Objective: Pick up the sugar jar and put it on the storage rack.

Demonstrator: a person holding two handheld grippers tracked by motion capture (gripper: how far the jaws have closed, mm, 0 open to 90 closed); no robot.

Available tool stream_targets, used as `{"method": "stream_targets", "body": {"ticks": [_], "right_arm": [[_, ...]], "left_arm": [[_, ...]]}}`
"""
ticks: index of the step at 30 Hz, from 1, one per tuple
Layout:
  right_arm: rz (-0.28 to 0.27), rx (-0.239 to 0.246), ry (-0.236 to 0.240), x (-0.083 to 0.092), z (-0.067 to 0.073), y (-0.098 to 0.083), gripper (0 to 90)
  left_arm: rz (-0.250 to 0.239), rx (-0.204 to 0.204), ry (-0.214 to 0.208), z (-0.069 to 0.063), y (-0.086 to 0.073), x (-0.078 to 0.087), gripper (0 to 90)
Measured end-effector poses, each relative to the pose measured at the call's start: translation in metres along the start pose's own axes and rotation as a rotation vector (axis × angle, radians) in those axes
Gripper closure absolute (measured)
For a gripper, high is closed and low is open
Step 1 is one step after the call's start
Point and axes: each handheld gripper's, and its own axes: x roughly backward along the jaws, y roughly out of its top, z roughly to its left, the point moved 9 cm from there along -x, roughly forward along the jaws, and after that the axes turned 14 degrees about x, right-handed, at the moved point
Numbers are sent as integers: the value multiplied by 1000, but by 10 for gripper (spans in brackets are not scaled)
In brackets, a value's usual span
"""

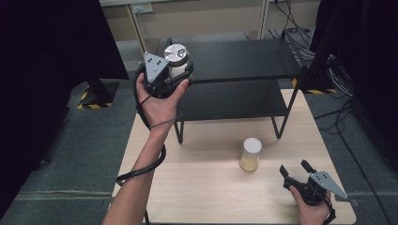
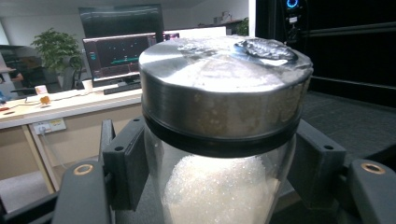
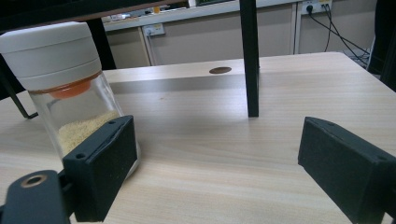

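Jar [image 1: 176,60] with a metal lid and white grains sits pinched between the left gripper's [image 1: 180,70] fingers [image 2: 125,161], raised beside the black shelf [image 1: 244,61]. Right gripper [image 1: 295,169] rests low over the tabletop [image 1: 211,187], fingers [image 3: 100,168] spread, a white-capped jar [image 1: 250,154] just beyond its left finger.

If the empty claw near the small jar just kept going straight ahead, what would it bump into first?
Probably the shelf's thin black leg, which stands ahead between the open right claw and the table's far edge. The white-lidded jar sits off to one side, likely missed, though depth is unclear.
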Motion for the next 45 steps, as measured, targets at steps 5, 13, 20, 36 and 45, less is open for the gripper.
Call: {"method": "stream_targets", "body": {"ticks": [5, 13, 20, 36, 45], "right_arm": [[1, 3, 1, 0, 0, 0, 119], [5, 4, 4, -1, 0, 1, 119], [5, 5, 5, -1, 0, 1, 119], [6, 12, 7, -1, 1, 1, 119], [8, 10, 12, -1, 0, 1, 118]], "left_arm": [[4, -6, 19, 1, 2, -7, 307], [15, -8, 49, 6, 4, -18, 307], [30, -11, 62, 8, 3, -24, 307], [38, 41, 67, 12, 2, -33, 306], [50, 84, 66, 17, 2, -39, 303]]}}
